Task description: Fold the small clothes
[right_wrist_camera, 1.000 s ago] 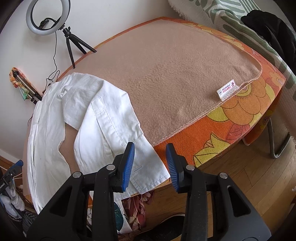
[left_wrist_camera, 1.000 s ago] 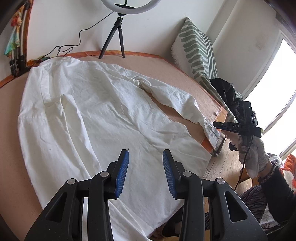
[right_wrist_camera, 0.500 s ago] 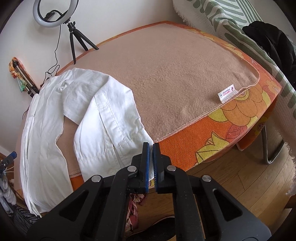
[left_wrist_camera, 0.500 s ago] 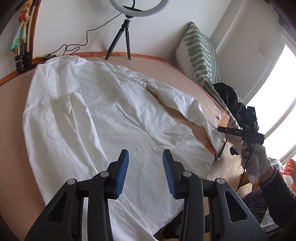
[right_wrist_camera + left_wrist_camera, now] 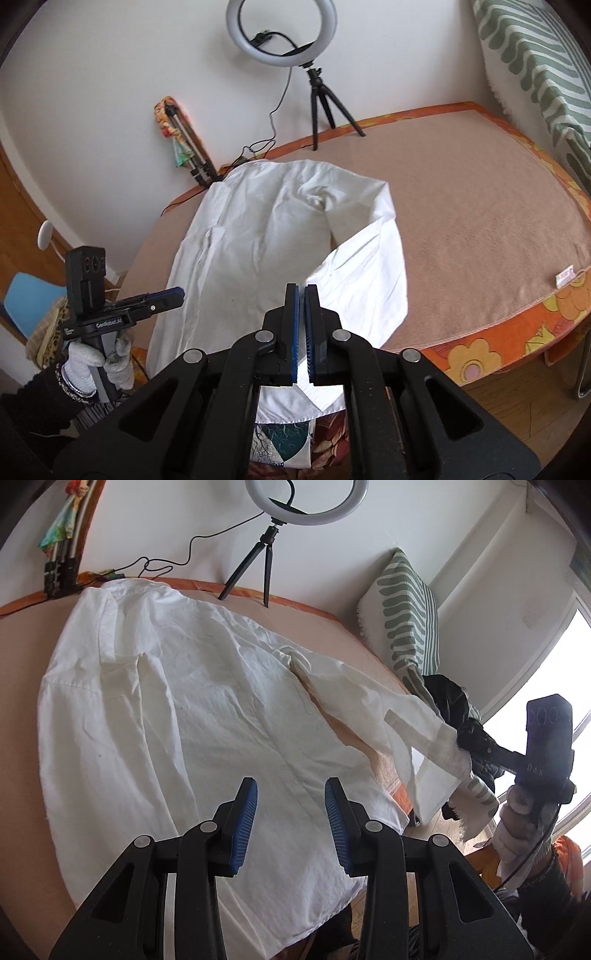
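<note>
- One white shirt (image 5: 192,716) lies spread across the tan blanket (image 5: 480,206) on the bed, collar end toward the wall, hem hanging over the near edge.
- The left gripper (image 5: 290,825) hovers above the lower half of the shirt, its two blue-padded fingers (image 5: 243,823) spread wide apart, nothing between them.
- Over on the right: the right gripper (image 5: 301,332) is clenched on the cuff end of one sleeve (image 5: 373,709), the two blue pads pressed together with white fabric pinched in the slit between them.
- That sleeve is lifted off the blanket, and from the left wrist view it runs taut out past the bed's edge to the right gripper (image 5: 466,741).
- A strip of tan blanket shows between the raised sleeve and the shirt body.
- The other sleeve (image 5: 122,686) lies flat, folded in on the shirt's far-left side.
- Two gloved hands in play: the left hand (image 5: 98,363) in a white glove grips its handle, and the right hand (image 5: 521,819) does the same.
- One ring light (image 5: 282,33) stands on one black tripod (image 5: 325,107) at the head of the bed, one cable trailing from it.
- One green-and-white striped cushion (image 5: 406,616) leans at the wall, a dark garment (image 5: 454,701) heaped just in front of it.
- The orange floral mattress edge (image 5: 517,332) shows under the blanket, one small white label (image 5: 564,276) sewn at the blanket's hem.
</note>
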A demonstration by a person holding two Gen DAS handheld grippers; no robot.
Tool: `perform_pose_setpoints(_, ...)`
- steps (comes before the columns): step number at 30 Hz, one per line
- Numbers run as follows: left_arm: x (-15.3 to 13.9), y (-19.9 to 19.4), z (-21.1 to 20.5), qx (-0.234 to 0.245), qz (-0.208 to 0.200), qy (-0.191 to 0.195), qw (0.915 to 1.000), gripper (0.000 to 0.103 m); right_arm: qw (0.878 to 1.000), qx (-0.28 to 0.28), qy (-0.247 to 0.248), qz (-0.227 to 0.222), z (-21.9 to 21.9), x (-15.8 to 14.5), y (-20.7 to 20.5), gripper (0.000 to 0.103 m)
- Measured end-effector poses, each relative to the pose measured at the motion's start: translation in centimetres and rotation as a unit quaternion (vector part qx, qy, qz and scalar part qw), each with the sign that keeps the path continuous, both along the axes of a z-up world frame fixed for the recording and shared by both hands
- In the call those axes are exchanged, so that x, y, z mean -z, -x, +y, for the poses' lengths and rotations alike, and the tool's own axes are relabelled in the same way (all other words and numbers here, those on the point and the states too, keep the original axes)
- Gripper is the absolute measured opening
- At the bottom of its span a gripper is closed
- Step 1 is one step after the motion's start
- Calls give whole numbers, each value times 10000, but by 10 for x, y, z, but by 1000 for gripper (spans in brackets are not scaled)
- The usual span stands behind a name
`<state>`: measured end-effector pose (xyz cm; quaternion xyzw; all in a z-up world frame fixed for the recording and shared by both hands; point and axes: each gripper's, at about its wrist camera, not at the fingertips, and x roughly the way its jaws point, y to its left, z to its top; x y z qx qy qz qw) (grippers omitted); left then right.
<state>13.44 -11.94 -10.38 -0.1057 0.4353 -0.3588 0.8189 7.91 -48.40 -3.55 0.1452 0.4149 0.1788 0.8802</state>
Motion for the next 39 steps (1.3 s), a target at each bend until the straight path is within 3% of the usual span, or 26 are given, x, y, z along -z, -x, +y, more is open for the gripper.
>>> perform_pose_setpoints(7, 11, 5, -2, -109, 355, 330, 9988, 36, 9914, -1215, -50, 492, 66, 39, 1, 4)
perform_pose_setpoints(9, 14, 6, -7, -60, 453, 401, 9982, 39, 9872, -1466, 28, 624, 77, 50, 2, 4)
perform_pose_setpoints(11, 18, 6, -13, -41, 575, 513, 9970, 52, 9815, -1735, -25, 809, 84, 59, 3, 5)
perform_pose_setpoints(15, 24, 7, -31, 35, 616, 351, 9975, 52, 9732, -2098, 23, 936, 87, 57, 7, 5)
perform_pose_setpoints(18, 32, 10, -40, -29, 631, 76, 9980, 52, 9748, -2096, -10, 762, 74, 40, 3, 10)
perform_pose_setpoints(22, 40, 17, -46, -155, 476, -268, 9984, 52, 9829, -1772, 115, 486, 52, 11, -33, 12)
perform_pose_setpoints(26, 48, 23, -52, -144, 490, -399, 9979, 52, 9874, -1459, 461, 392, 50, -4, -102, 23)
perform_pose_setpoints(30, 48, 31, -55, -62, 417, -334, 9986, 52, 9882, -1244, 646, 613, 62, 0, -176, 24)
perform_pose_setpoints(32, 48, 34, -56, -22, 377, -320, 9988, 50, 9861, -1194, 896, 726, 69, 8, -205, 24)
perform_pose_setpoints(34, 48, 37, -60, 19, 286, -379, 9989, 46, 9848, -1144, 833, 1005, 72, 21, -232, 25)
perform_pose_setpoints(37, 52, 37, -65, 138, 406, -297, 9986, 12, 9841, -951, 810, 1260, 75, 42, -263, 33)
perform_pose_setpoints(39, 54, 37, -67, 185, 373, -243, 9988, 7, 9828, -844, 844, 1409, 78, 56, -278, 35)
